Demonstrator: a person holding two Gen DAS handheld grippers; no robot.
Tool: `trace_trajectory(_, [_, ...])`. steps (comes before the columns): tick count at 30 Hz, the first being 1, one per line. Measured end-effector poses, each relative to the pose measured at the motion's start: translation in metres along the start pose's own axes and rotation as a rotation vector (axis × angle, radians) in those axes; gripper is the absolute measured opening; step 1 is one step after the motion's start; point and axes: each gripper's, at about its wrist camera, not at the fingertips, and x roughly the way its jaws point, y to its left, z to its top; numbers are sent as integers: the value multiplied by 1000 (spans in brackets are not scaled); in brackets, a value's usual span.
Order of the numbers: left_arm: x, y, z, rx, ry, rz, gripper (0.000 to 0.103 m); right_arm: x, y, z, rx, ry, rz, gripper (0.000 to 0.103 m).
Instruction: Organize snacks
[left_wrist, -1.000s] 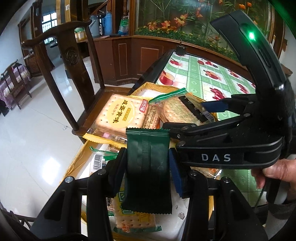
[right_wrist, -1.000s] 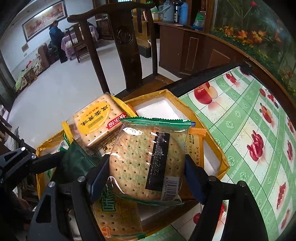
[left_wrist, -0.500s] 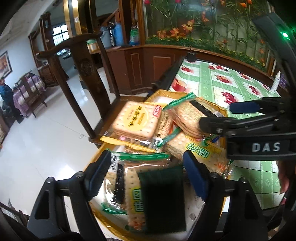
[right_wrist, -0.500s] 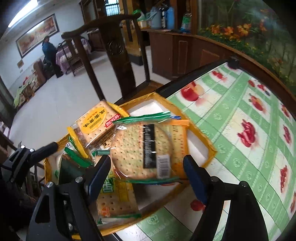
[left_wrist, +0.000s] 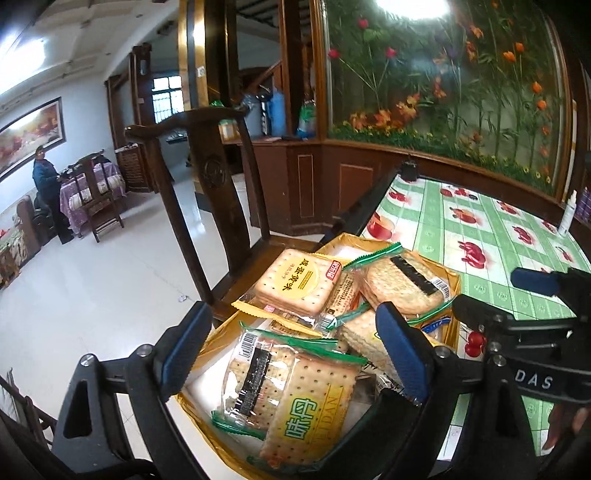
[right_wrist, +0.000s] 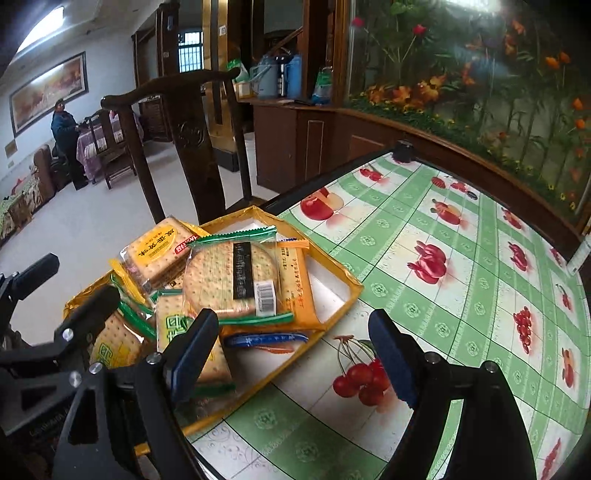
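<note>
A gold tray sits at the table's corner and holds several cracker packets. A yellow-label packet lies at the far left. A round-cracker packet lies on an orange packet. A green-label packet lies at the near end. My left gripper is open and empty above the tray's near end. My right gripper is open and empty above the tray's near right edge. The dark green packet is out of sight.
The table has a green checked cloth with fruit prints. A dark wooden chair stands just beyond the tray. A white bottle stands at the far right edge. A person stands far off at the left.
My left gripper let go of the dark green packet and my right let go of the round-cracker packet. Both opened and drew back and up from the tray.
</note>
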Motion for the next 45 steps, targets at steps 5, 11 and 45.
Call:
trace_trajectory(5, [-4, -5, -2, 22, -12, 26, 91, -13, -8, -8, 26, -49, -19, 85])
trace_trajectory(11, [-10, -9, -4, 27, -32, 27, 92, -21, -13, -13, 35, -73, -29, 86])
trace_trajectory(45, [-15, -10, 5, 60, -57, 48, 93, -17, -11, -18, 45, -82, -19, 101])
